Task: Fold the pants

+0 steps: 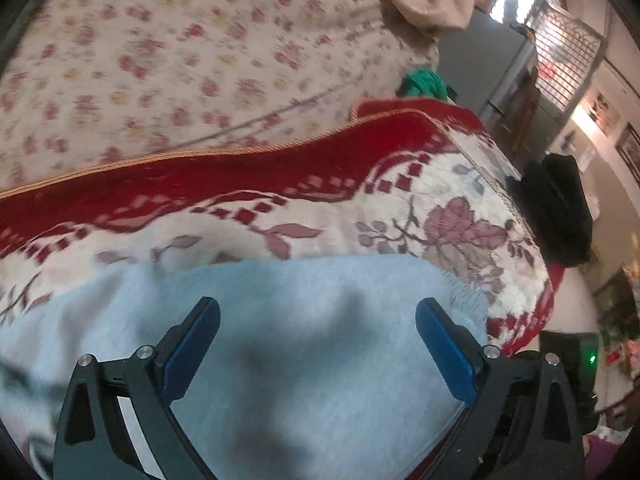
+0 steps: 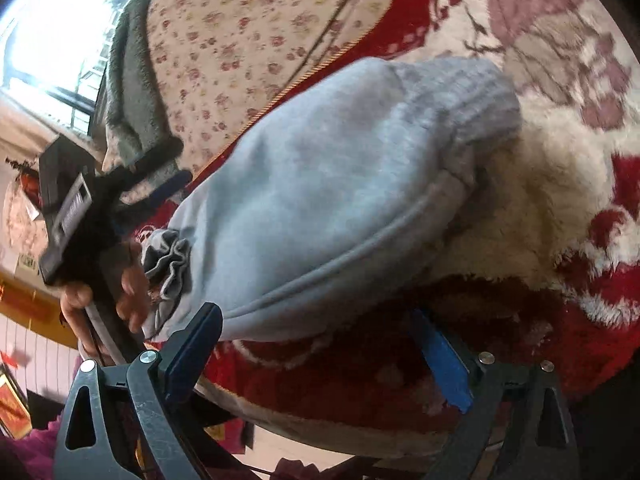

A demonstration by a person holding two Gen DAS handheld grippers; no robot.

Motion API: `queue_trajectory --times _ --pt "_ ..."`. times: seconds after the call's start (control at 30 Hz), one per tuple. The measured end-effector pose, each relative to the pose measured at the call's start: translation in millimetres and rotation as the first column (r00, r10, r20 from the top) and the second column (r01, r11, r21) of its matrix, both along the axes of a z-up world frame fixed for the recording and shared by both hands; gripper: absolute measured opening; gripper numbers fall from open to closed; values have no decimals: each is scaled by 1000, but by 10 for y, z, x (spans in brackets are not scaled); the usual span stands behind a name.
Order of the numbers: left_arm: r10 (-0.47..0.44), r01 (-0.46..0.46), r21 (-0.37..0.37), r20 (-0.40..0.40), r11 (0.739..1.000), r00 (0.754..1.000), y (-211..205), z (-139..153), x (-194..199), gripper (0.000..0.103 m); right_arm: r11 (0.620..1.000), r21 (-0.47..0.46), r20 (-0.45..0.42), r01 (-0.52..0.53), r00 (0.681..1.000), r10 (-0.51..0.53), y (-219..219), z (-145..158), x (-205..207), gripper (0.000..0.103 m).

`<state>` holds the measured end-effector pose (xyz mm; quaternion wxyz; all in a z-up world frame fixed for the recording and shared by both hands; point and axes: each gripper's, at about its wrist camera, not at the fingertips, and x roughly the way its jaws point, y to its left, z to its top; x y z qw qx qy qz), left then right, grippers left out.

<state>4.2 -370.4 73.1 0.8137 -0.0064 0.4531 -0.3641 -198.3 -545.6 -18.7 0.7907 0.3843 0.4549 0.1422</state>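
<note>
Light blue-grey sweatpants (image 1: 304,340) lie on a red and white floral blanket (image 1: 280,200). In the right wrist view the pants (image 2: 320,200) lie folded in a bundle, ribbed cuff (image 2: 472,96) at the upper right, gathered waistband (image 2: 168,264) at the left. My left gripper (image 1: 318,316) is open just above the fabric, holding nothing. My right gripper (image 2: 316,324) is open at the near folded edge of the pants, empty. The left gripper (image 2: 152,184), with the person's hand, also shows in the right wrist view beside the waistband.
A pink-flowered sheet (image 1: 180,52) covers the bed behind the blanket. A black bundle (image 1: 560,212) sits off the blanket's right edge, a green item (image 1: 424,82) farther back. The blanket's front edge (image 2: 320,432) drops off near my right gripper.
</note>
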Motion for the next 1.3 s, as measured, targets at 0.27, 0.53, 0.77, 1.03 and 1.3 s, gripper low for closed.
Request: queue_trajectory --times 0.27,0.53,0.77,1.03,1.3 --pt "-154 154 -4 -122 988 981 -443 -218 450 98 998 48 93 34 995 -38 -25 -53 103 99" --pt "-273 284 46 -174 958 946 -716 -427 571 98 996 76 178 55 982 -68 -31 -118 103 100" --pt "-376 405 119 -206 907 903 -1010 -610 487 98 998 43 213 41 976 -49 30 -87 121 96" --pt "-369 389 90 -177 917 912 -923 -534 466 32 998 54 246 19 969 -32 -45 -21 159 47" --pt "-329 330 4 -83 944 941 -629 0 417 29 999 -10 371 -39 928 40 81 509 201 32"
